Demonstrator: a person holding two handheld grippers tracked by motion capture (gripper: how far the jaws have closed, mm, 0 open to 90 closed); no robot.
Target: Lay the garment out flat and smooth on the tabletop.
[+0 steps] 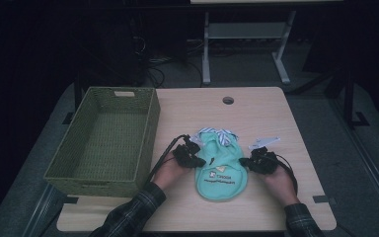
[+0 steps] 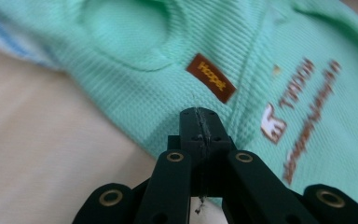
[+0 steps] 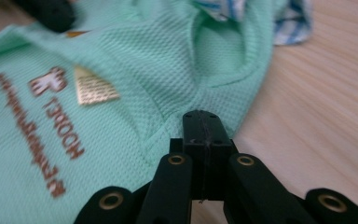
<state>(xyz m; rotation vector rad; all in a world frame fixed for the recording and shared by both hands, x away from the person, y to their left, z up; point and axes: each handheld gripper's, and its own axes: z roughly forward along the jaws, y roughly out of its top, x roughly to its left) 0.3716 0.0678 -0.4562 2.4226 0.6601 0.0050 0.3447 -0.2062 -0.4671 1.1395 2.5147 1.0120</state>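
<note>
- The left gripper [image 1: 193,157] has its jaws pressed fully together, pinching the edge of a mint-green shirt [image 1: 220,170]. In the left gripper view the closed tips [image 2: 199,122] sit right at the fabric's hem.
- Just beyond those tips, a little to their right, a brown woven label [image 2: 211,77] is sewn onto the shirt; its yellow letters appear to read "Hoopet".
- Further right of the left tips runs brown printed writing [image 2: 307,114] beside a small white animal logo [image 2: 272,122]; the large word seems to be the same brand name, and the smaller line below it is too blurred to read.
- The right gripper [image 1: 254,160] is likewise clamped tight on the shirt's opposite edge, with its tips [image 3: 203,126] on the hem below an arm opening.
- To the left of the right tips lies a gold triangular tag [image 3: 93,87] with tiny unreadable text, and the brown print [image 3: 60,126] reads upside down as "HOOPET".
- The shirt lies flat on the wooden table [image 1: 266,113] between both grippers, with a blue-striped collar [image 1: 217,133] at its far end.
- A green woven basket [image 1: 106,138] stands beyond the left gripper's outer side.
- A white tag [image 1: 264,142] lies on the table just past the right gripper.
</note>
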